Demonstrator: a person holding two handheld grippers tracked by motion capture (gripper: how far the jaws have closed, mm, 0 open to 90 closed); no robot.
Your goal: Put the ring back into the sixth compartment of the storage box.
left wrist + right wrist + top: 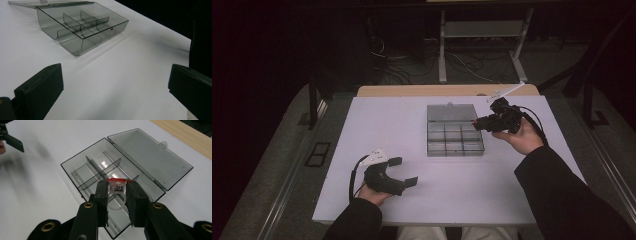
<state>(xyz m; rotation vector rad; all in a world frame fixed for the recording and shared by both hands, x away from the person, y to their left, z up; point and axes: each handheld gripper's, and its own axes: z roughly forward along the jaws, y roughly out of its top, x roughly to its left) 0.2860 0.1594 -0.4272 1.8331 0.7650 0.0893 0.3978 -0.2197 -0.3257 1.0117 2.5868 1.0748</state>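
**Small part going into the box – place it clean**

L to R across the table (pixel 362 200):

L gripper (pixel 403 171) sits near the front-left edge, jaws wide, nothing between them, well apart from the box. In the left gripper view the jaws frame bare table, w/ the box farther off. It's idle; prob. best left parked so it doesn't crowd the drop.

Box (pixel 455 148) is mid-table, toward the back edge: smoky clear plastic, dividers inside, lid (pixel 451 112) flipped open flat on its far side. Compartments look empty.

R gripper (pixel 477 123) hovers at the box's right edge, jaws narrow & clamped on a small part (pixel 117 187) – red top, clear body, a clear ring hanging below. In the right gripper view the part sits over the near compartments; can't tell exactly which one.

Doing the step well, as I judge it:
- Centre the part over one compartment, clear of the dividers, before lowering.
- Come down straight; the ring dangles, so it could snag a divider or the box wall.
- Get low before letting go – the part is light & may bounce out.
- Box isn't held, so avoid nudging its wall; it may slide.
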